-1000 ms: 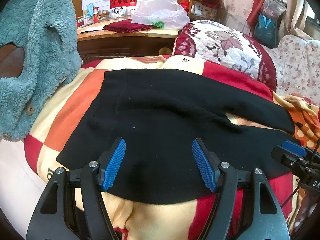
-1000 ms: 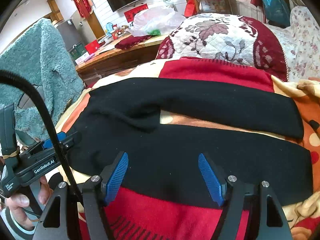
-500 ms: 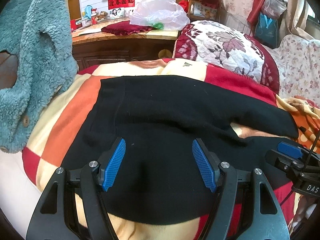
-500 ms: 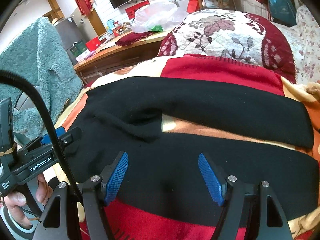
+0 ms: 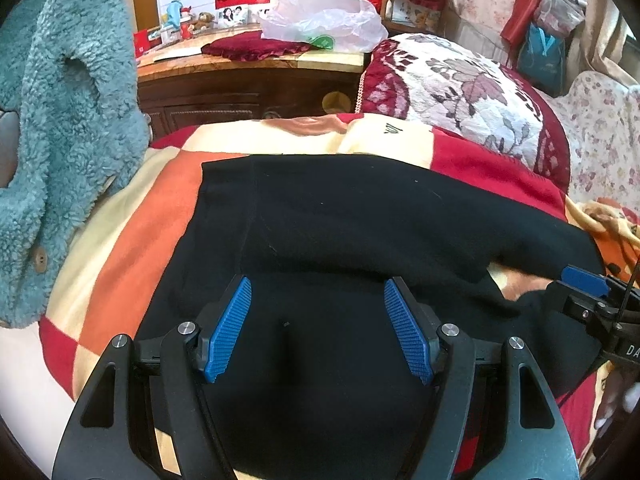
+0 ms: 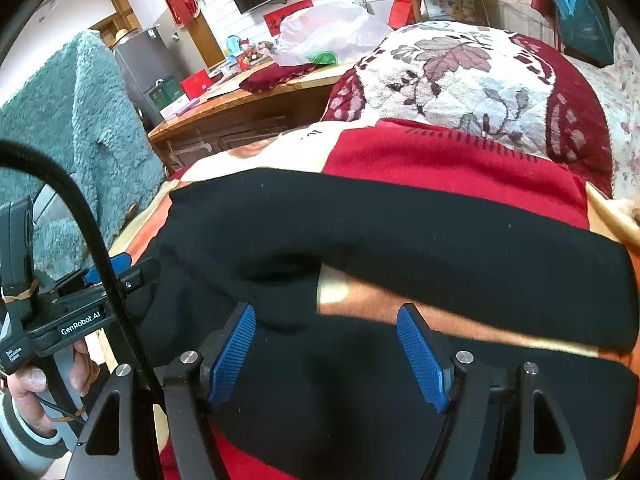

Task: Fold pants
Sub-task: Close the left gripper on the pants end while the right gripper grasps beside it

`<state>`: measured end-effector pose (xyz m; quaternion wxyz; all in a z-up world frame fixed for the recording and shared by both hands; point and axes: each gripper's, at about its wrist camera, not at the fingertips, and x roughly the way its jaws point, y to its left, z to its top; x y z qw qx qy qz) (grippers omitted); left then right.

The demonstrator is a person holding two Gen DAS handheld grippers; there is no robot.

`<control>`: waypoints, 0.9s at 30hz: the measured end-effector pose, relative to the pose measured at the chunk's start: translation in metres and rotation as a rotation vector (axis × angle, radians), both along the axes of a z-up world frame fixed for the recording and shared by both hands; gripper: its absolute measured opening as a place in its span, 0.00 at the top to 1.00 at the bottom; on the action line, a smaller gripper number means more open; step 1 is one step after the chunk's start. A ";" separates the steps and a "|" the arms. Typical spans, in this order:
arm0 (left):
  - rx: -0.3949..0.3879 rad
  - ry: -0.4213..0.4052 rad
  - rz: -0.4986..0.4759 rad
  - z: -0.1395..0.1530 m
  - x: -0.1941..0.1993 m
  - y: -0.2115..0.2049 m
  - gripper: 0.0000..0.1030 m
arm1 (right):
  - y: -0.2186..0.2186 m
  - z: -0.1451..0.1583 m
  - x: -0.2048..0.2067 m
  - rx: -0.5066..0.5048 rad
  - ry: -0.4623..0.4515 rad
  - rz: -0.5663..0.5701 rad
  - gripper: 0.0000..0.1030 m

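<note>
A shaggy teal fleece garment (image 5: 60, 128) hangs at the far left, its lower hem touching the left edge of the bed. The bed carries a checked blanket in red, orange and cream (image 5: 132, 216), and on it lie the black knit pants (image 5: 340, 220), spread flat with the waist end toward the left edge and the two legs running toward the right edge (a wedge of blanket shows between the legs).

The left gripper (image 5: 318, 320) hovers over the seat of the pants near the bed's near edge, its blue ribbed pads (image 5: 228, 332) standing well apart with only flat cloth below them, nothing pinched. A hand (image 6: 36, 392) holds its grip.

The right gripper (image 6: 326, 354) hangs over the nearer leg, just right of the crotch; its pads are likewise spread wide and grip nothing.

Beyond the far right corner of the blanket rests a quilted maroon and white floral cushion (image 5: 460, 88), and behind the bed a wooden cabinet (image 5: 248, 92) bears a clear plastic bag (image 5: 324, 20).
</note>
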<state>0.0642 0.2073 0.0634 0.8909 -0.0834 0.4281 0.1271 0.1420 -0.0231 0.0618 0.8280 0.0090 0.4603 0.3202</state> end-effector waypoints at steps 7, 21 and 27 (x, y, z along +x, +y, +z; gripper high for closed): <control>0.008 0.007 -0.055 0.007 0.016 0.016 0.32 | 0.015 0.009 0.021 -0.018 -0.052 0.077 0.30; 0.052 0.025 -0.281 0.015 0.072 0.063 0.32 | 0.056 0.014 0.071 -0.093 -0.120 0.341 0.27; 0.061 0.096 -0.398 -0.001 0.103 0.082 0.32 | 0.073 0.000 0.105 -0.121 -0.065 0.430 0.26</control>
